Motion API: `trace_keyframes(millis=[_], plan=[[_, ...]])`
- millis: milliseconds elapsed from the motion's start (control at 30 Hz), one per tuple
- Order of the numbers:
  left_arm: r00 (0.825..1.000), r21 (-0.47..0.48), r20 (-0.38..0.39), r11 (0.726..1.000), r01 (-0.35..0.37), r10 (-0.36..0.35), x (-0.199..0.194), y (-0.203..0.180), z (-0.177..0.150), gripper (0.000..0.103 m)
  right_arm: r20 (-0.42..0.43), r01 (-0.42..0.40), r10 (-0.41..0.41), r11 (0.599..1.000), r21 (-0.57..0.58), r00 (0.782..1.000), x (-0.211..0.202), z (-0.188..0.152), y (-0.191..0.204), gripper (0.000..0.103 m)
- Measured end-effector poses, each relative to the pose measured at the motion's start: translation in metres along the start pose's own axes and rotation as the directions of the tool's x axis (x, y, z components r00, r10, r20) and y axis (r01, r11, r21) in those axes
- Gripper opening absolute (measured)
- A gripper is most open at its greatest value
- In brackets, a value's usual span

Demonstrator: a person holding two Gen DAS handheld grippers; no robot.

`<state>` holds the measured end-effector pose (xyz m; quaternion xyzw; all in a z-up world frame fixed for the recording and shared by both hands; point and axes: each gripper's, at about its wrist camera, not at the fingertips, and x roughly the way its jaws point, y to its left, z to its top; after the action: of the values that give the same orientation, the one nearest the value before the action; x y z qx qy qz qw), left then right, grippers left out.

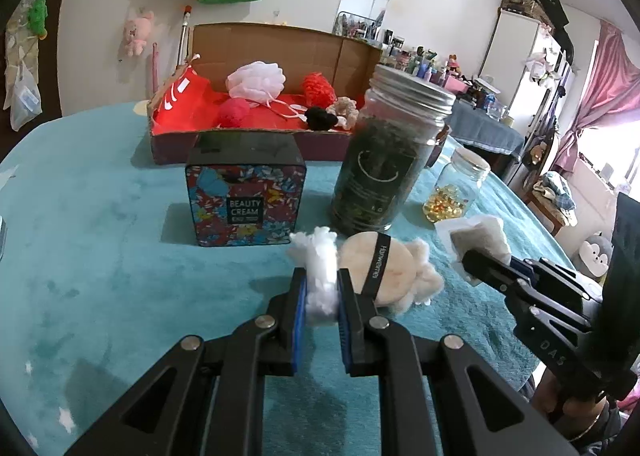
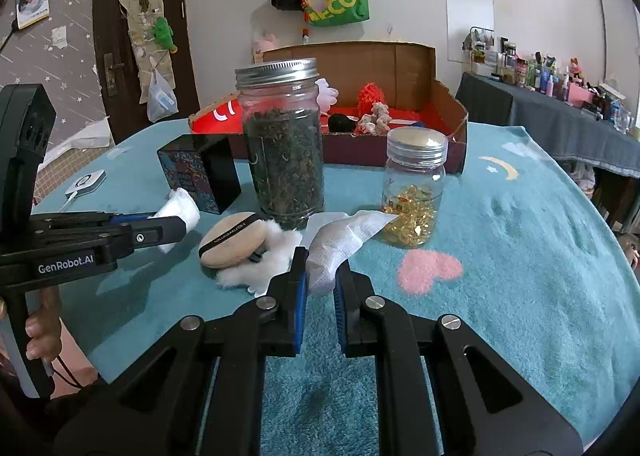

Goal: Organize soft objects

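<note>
Here, a teal fleece cloth [image 2: 520,256] covers the whole table, with a pink heart and a yellow moon worked into it. At the far edge sits an open cardboard box [image 1: 280,48] lined in red, holding a pale pink mesh puff [image 1: 256,82], red knitted bits [image 1: 318,90], a black pom [image 1: 322,118] and a small beige scrunchie [image 1: 344,106]. In front of the box stands a tall jar of dark dried leaves [image 2: 284,148] with a metal screw lid. Just left of it is the flowered beauty cream tin [image 1: 244,200], and to its right a shorter jar of golden capsules [image 2: 414,196]. Near the tall jar's foot lies a round beige powder puff [image 2: 232,240] with a black strap, resting on a tuft of cotton wool [image 2: 272,256]. The left gripper [image 1: 322,288] is clamped on a wad of white cotton [image 1: 320,276], which bulges out above its blue pads, just beside the powder puff. The right gripper [image 2: 320,276] is pinched on a white gauze pad [image 2: 340,240], whose free end trails toward the capsule jar. A person's hand [image 2: 40,332] grips the left tool's handle.
</note>
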<state>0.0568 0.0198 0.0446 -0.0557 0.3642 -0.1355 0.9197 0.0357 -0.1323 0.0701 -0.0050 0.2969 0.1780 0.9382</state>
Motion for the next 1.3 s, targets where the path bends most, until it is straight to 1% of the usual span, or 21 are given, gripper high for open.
trace_keyframes(millis=[300,367,633,800,967,1067,1200,1300], plan=[[0.999,-0.023,-0.005,0.999,-0.032,0.032,-0.004,0.016,0.002,0.015,-0.020,-0.001,0.002,0.999,0.048,1.000,-0.002,0.001,-0.014,0.011],[0.999,-0.030,-0.009,0.999,-0.036,0.036,-0.005,0.020,0.002,0.015,-0.023,0.012,-0.011,0.998,0.057,1.000,-0.003,0.002,-0.020,0.011],[0.994,-0.029,-0.044,0.994,-0.104,0.102,-0.004,0.046,0.003,0.015,-0.051,0.048,-0.043,0.995,0.089,0.998,-0.001,0.001,-0.042,0.011],[0.992,-0.038,-0.061,0.993,-0.115,0.112,-0.005,0.066,0.011,0.015,-0.073,0.067,-0.059,0.992,0.111,0.996,0.001,0.004,-0.058,0.011],[0.994,-0.029,-0.075,0.996,-0.082,0.080,-0.002,0.083,0.027,0.015,-0.106,0.065,-0.051,0.989,0.135,0.993,0.006,0.010,-0.071,0.011],[0.994,-0.002,-0.087,0.998,-0.070,0.069,0.003,0.091,0.038,0.015,-0.131,0.055,-0.035,0.986,0.158,0.991,0.011,0.015,-0.082,0.011],[0.995,0.050,-0.092,0.998,-0.028,0.032,0.011,0.099,0.052,0.015,-0.157,0.051,-0.020,0.980,0.191,0.987,0.019,0.024,-0.101,0.011],[0.995,0.080,-0.098,0.997,0.019,-0.011,0.019,0.106,0.062,0.015,-0.165,0.021,0.013,0.979,0.202,0.986,0.025,0.032,-0.113,0.011]])
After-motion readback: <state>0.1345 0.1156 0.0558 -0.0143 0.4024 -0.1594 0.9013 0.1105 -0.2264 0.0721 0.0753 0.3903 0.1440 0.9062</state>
